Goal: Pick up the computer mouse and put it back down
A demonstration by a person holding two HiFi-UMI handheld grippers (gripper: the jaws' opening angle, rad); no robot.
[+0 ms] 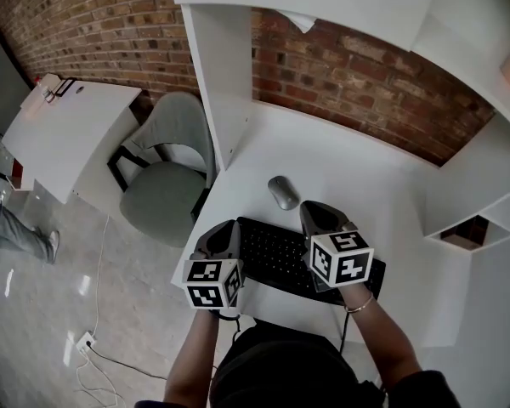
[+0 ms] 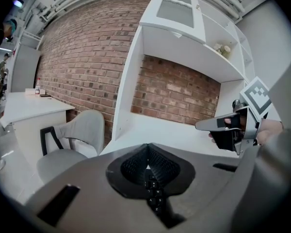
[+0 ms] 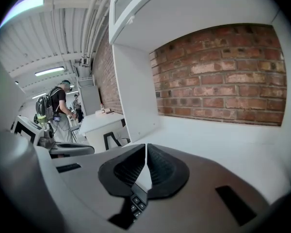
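The mouse (image 1: 283,193) lay on the white desk (image 1: 357,172), just beyond my right tool (image 1: 314,212) and apart from its closed, empty jaws. My left tool (image 1: 224,230), also closed, hung by the keyboard (image 1: 276,253). A brick wall (image 1: 365,83) stood behind, a grey chair (image 1: 166,189) at left.

- Red brick wall (image 1: 357,83) ahead of the left gripper (image 1: 224,228), behind white desk (image 1: 365,168).
- Grey chair (image 1: 166,189) to its left, white table (image 1: 68,134) beyond.
- Pale floor (image 1: 34,313) below.

Rough brick wall (image 1: 365,83); smooth desk (image 1: 357,168) (matt white); smooth grey plastic mouse (image 1: 283,192).
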